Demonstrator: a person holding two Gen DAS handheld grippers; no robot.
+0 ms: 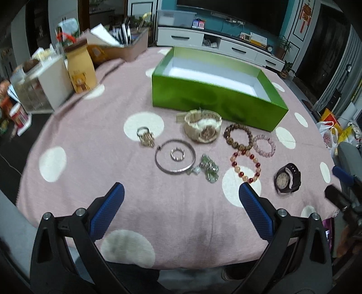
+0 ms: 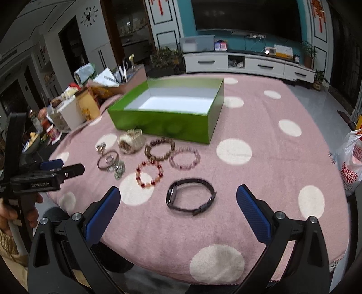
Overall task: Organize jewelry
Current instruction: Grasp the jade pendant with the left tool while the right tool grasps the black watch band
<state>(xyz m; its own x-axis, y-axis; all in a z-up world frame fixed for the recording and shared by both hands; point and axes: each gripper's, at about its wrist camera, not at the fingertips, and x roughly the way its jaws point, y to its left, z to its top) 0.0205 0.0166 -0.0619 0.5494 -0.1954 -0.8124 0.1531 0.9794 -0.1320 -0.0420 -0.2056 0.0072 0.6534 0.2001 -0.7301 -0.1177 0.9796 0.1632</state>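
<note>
The room behind was a living room with a dark television on a teal wall above a long white cabinet point(image 2: 246, 63), and a wall clock point(image 2: 89, 14) hung to the far left. My work surface was a round table under a pink cloth with cream dots point(image 1: 90, 162). Toward its far edge sat the green box point(image 1: 215, 90), lidless, its white inside bare. Along the table's left edge stood a clutter of jars and a tan paper bag point(image 1: 81, 67). Just in front of the box's near wall lay the cream watch point(image 1: 202, 127), with the brown bead bracelet point(image 1: 237, 136) and the pink bead bracelet point(image 1: 264, 145) to its right, close to each other. Nearer me lay the silver bangle point(image 1: 175, 156) with a small ring point(image 1: 178, 155) inside it, the red and peach bracelet point(image 1: 245, 166), a heap of green stones point(image 1: 207, 168) just beside the bangle, and a gold piece point(image 1: 146, 135) on a dot toward the left. The black watch point(image 2: 190, 200) lay nearest the table's near right edge. My left gripper point(image 1: 181, 203) hung over the near edge with fingers spread wide, holding nothing. My right gripper point(image 2: 177, 203) was likewise spread wide and empty, the black watch lying between its blue pads point(image 2: 253, 214) in view.
</note>
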